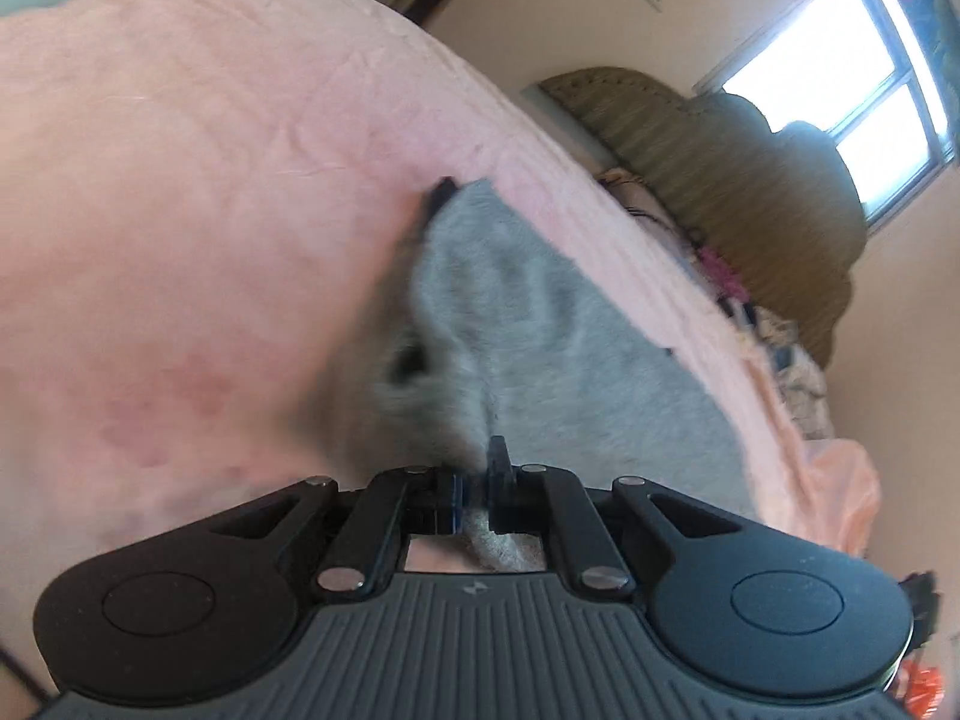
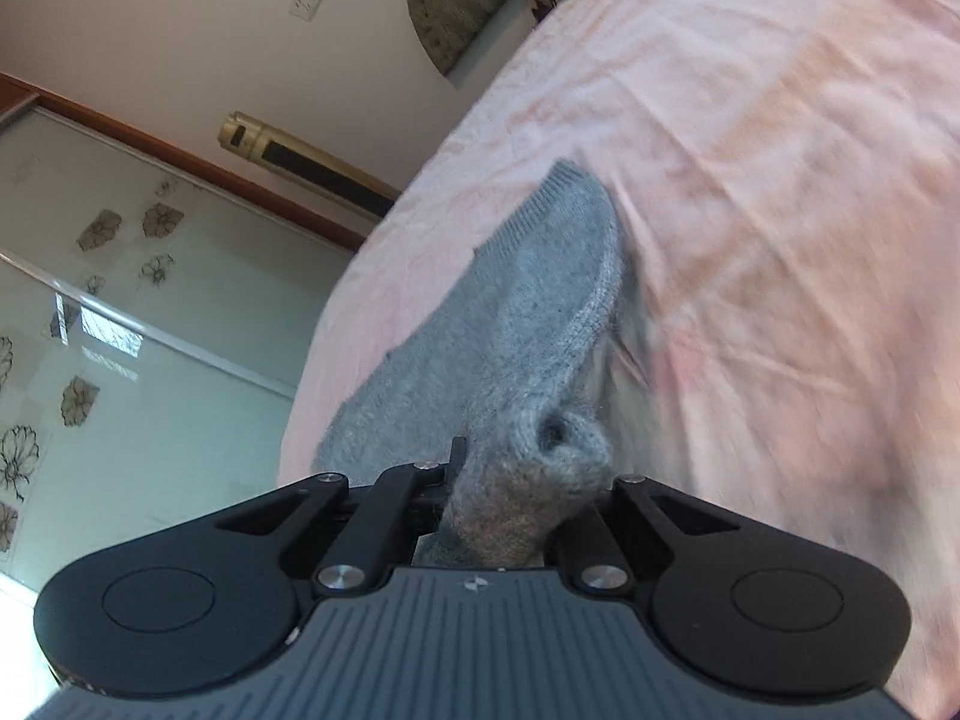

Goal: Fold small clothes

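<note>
A grey knitted sock [image 1: 540, 330] hangs stretched over the pink bedsheet [image 1: 180, 180]. My left gripper [image 1: 474, 480] is shut on one end of the sock, with grey fabric pinched between its jaws. At the sock's far end a black fingertip [image 1: 438, 195] of the other gripper shows. In the right wrist view the same sock [image 2: 510, 330] runs away from me, ribbed cuff far. My right gripper [image 2: 510, 480] is shut on its bunched near end; the fabric hides the right finger.
The pink bedsheet [image 2: 750, 210] fills most of both views. A woven olive headboard [image 1: 750, 180] and a pile of mixed clothes [image 1: 768, 330] lie past the bed's edge. A window [image 1: 840, 78] is at upper right. A floral glass wardrobe door [image 2: 120, 330] stands at left.
</note>
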The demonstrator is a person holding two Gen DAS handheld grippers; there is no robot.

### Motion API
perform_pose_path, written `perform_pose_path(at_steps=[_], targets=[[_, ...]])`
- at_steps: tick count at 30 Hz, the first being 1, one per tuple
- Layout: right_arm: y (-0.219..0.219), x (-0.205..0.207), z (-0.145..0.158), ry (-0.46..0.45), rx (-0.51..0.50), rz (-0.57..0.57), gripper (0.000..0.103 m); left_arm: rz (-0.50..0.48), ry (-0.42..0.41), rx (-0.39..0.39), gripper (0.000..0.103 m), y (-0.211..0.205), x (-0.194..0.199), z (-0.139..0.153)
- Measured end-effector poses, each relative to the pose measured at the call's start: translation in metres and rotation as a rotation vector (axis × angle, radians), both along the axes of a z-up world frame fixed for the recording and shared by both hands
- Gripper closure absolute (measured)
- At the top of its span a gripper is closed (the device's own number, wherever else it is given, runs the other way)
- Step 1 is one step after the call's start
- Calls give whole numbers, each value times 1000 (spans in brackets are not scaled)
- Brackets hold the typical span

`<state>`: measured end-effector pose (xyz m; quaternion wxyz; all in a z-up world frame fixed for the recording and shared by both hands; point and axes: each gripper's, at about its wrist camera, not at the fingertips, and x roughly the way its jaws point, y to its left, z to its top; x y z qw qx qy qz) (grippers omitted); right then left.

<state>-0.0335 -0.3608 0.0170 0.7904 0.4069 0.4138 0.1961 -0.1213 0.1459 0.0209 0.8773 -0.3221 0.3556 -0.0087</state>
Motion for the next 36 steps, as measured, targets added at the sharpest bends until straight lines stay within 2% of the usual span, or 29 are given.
perform_pose_path(at_steps=[1,3,5,6,7,8,11,13,15,17,19,20,22,25,28,29,30,32,34,36], targets=[[-4,-9,-4,20,-31,-24,68,21,-14,26,95,5,-6,3],[-18,-14,-3,20,-53,-79,45,55,-62,41,92,18,-10,16],[-36,-11,8,-25,-43,-150,40,99,-141,64,77,22,1,35],[-42,-4,16,-47,-58,-173,40,92,-172,107,52,17,16,46],[-44,7,23,-68,-72,-176,40,65,-183,156,20,9,34,54],[-43,22,30,-99,-89,-165,40,44,-193,215,14,-1,56,60],[-22,78,45,-163,-172,-102,40,-62,-191,347,14,-32,120,58],[-1,117,46,-182,-246,-54,40,-110,-138,359,15,-46,162,45],[22,151,41,-161,-310,-17,41,-142,-96,363,18,-57,191,33],[43,174,30,-135,-292,67,41,-184,-51,432,18,-71,213,21],[63,188,16,-94,-321,116,41,-175,28,492,19,-75,228,6],[70,191,11,-95,-354,124,44,-175,26,532,19,-74,230,0],[77,189,8,-171,-404,124,48,-197,-19,638,16,-77,226,-9],[69,193,0,-198,-385,75,58,-189,-8,640,14,-77,229,-9],[68,191,2,-192,-387,59,58,-146,24,676,16,-84,219,3],[69,188,7,-181,-398,50,57,-141,13,667,16,-85,212,9],[70,181,14,-178,-410,36,51,-149,-16,642,16,-87,204,15],[73,163,27,-228,-393,45,44,-195,-78,600,15,-97,195,26],[85,153,32,-254,-367,100,33,-239,-80,633,15,-115,201,26],[101,155,27,-246,-416,136,29,-254,-38,677,15,-125,215,16]])
